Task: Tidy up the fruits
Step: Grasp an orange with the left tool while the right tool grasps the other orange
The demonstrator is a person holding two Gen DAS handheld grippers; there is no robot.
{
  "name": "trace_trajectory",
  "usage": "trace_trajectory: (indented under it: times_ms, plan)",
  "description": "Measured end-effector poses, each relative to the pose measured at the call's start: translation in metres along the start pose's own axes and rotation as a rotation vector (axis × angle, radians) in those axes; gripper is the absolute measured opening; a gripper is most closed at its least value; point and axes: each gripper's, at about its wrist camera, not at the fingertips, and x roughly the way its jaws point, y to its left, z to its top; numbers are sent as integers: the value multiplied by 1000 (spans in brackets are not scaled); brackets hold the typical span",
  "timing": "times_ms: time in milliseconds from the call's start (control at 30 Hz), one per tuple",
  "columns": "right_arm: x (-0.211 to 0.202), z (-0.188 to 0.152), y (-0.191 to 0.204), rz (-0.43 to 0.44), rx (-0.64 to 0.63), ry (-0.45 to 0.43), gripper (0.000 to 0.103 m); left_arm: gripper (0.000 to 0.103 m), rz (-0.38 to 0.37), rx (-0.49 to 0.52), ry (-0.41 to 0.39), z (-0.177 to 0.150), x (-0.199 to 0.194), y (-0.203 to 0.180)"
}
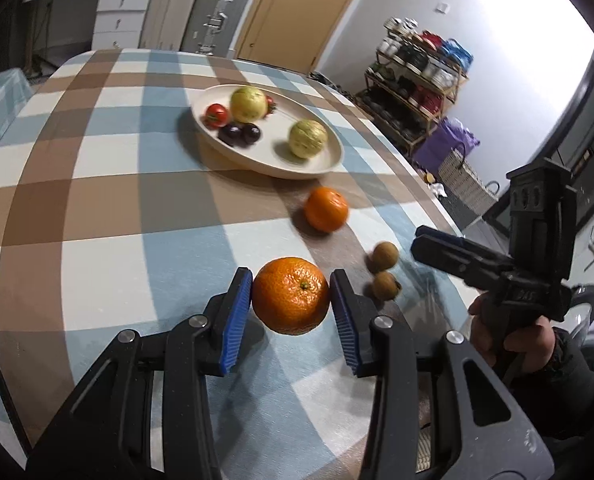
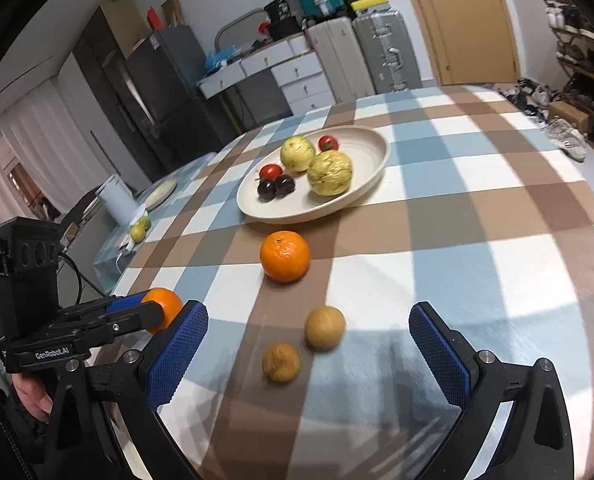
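A: Where is the fruit relative to the left gripper (image 1: 290,298)?

B: A mandarin (image 1: 290,295) sits squarely between its two blue pads (image 1: 236,320), both pressed against the peel, stem end facing the camera. It looks lifted a little off the checked tablecloth (image 1: 97,220), with a shadow beneath it. From the right wrist view the same mandarin (image 2: 165,307) shows at the tip of that gripper (image 2: 153,314), off to the left edge of the cloth.

A: And the right gripper (image 2: 309,344)?

B: Its jaws are spread wide, nothing between the pads. Two small brown round fruits, possibly longans, lie on the cloth just ahead of them: one (image 2: 324,328) farther, one (image 2: 280,362) nearer, close together but apart. A hand (image 1: 509,340) grips its handle.

A: Anything else loose on the cloth?

B: A second mandarin (image 2: 284,256) rests between the small brown fruits and the cream plate (image 2: 371,178).

A: What is on the plate?

B: Two yellow-green guavas (image 2: 329,173), two dark plums (image 2: 275,188) touching each other, and two small red tomatoes (image 2: 270,171), one on either side of the rear guava.
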Motion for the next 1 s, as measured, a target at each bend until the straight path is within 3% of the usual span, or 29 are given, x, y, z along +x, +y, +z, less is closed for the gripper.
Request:
trace_trajectory:
  times_ms: [367, 500, 600, 767, 900, 1000]
  plan:
    - [51, 31, 15, 13, -74, 79, 101, 37, 51, -31, 27, 7, 18, 26]
    - [63, 36, 15, 41, -78, 114, 83, 37, 44, -41, 34, 9, 25, 31]
    - [72, 38, 16, 44, -82, 133, 82, 37, 52, -35, 39, 11, 28, 31]
    - [80, 42, 17, 35, -97, 138, 71, 37, 46, -44, 44, 17, 33, 32]
    - [85, 42, 20, 28, -116, 156, 52, 37, 48, -39, 47, 19, 35, 31]
    - [87, 42, 19, 21, -122, 162, 43, 37, 52, -38, 50, 20, 37, 31]
